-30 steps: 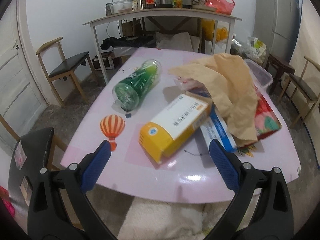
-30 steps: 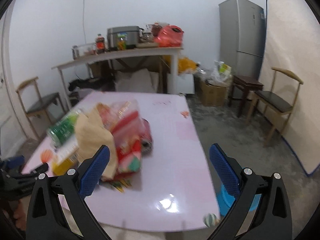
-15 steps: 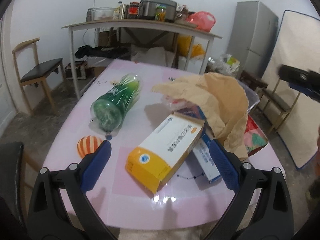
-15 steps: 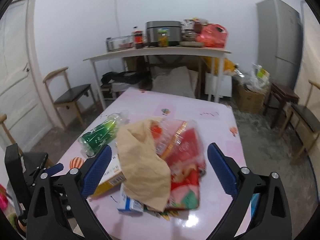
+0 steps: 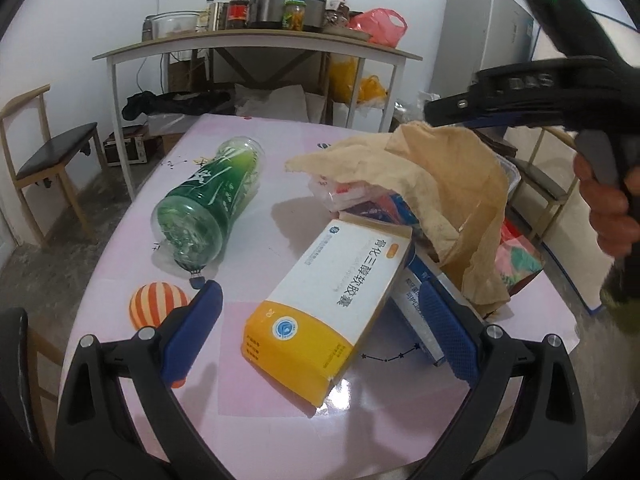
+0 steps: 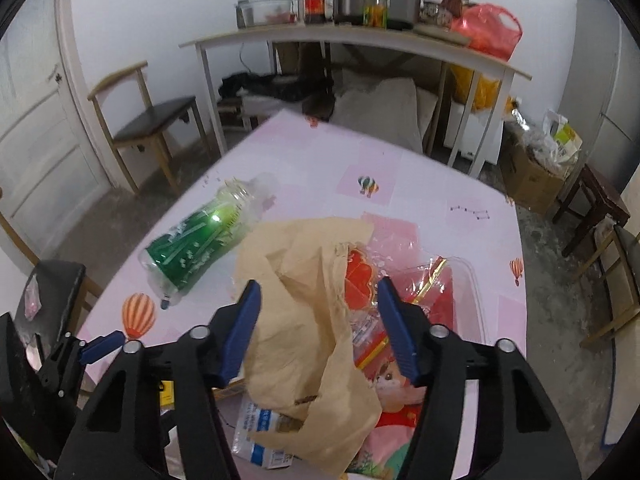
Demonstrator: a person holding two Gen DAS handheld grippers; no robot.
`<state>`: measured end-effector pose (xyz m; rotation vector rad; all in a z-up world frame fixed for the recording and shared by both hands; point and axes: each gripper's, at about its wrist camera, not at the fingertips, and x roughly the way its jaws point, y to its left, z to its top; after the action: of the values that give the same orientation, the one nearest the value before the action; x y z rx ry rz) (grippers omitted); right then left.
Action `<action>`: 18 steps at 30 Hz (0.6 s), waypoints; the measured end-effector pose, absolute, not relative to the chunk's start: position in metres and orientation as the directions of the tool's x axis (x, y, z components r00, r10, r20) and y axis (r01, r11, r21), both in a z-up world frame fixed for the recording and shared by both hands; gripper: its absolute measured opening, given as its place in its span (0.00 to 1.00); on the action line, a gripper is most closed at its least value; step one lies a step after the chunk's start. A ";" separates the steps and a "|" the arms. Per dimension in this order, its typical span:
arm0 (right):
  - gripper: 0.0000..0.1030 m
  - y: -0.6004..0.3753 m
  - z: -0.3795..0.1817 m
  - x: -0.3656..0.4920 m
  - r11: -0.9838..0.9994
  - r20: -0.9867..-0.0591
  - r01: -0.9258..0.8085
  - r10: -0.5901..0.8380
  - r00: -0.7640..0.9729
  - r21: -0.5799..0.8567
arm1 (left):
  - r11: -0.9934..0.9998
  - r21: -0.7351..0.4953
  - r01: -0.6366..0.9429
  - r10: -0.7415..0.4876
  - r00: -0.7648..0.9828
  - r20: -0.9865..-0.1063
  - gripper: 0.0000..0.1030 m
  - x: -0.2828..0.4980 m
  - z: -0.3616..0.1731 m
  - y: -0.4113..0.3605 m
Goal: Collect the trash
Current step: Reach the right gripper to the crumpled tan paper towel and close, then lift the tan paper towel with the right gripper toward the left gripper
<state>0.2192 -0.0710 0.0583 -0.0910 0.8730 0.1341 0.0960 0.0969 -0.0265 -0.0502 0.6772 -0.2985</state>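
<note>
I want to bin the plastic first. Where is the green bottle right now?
In both wrist views the green bottle lies on its side on the pink table, left of the trash pile, beside the crumpled brown paper and beyond the yellow-and-white box.

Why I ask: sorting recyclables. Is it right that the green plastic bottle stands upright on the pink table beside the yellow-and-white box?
Not quite. The green plastic bottle lies on its side on the pink table beside the yellow-and-white box; the left wrist view shows it.

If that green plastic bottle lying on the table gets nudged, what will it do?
The green bottle lies on its side on the smooth pink table, so it would probably roll. It looks empty, so likely light. Its clear wall seems thin and creased, so it may dent under a squeeze.
</note>
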 end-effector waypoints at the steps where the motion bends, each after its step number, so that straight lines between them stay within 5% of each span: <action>1: 0.48 -0.071 0.055 0.223 0.988 -0.778 -0.154 0.077 0.624 -0.026 | 0.955 -0.142 0.259 -0.291 0.738 -0.609 0.92 0.096 -0.027 0.096; 5: 0.31 -0.073 0.044 0.235 0.989 -0.813 -0.149 0.078 0.577 -0.011 | 0.951 -0.135 0.280 -0.302 0.731 -0.612 0.92 0.099 -0.030 0.093; 8: 0.09 -0.075 0.045 0.233 0.990 -0.807 -0.144 0.089 0.583 0.006 | 0.947 -0.133 0.291 -0.310 0.733 -0.606 0.92 0.100 -0.029 0.092; 18: 0.04 -0.074 0.085 0.204 0.979 -0.715 -0.186 0.192 0.672 0.088 | 0.920 -0.164 0.355 -0.387 0.768 -0.510 0.92 0.086 -0.012 0.094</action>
<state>0.2041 -0.0743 0.0846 0.0075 0.8066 0.2131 0.0862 0.0939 -0.0118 -0.0593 0.5661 -0.4026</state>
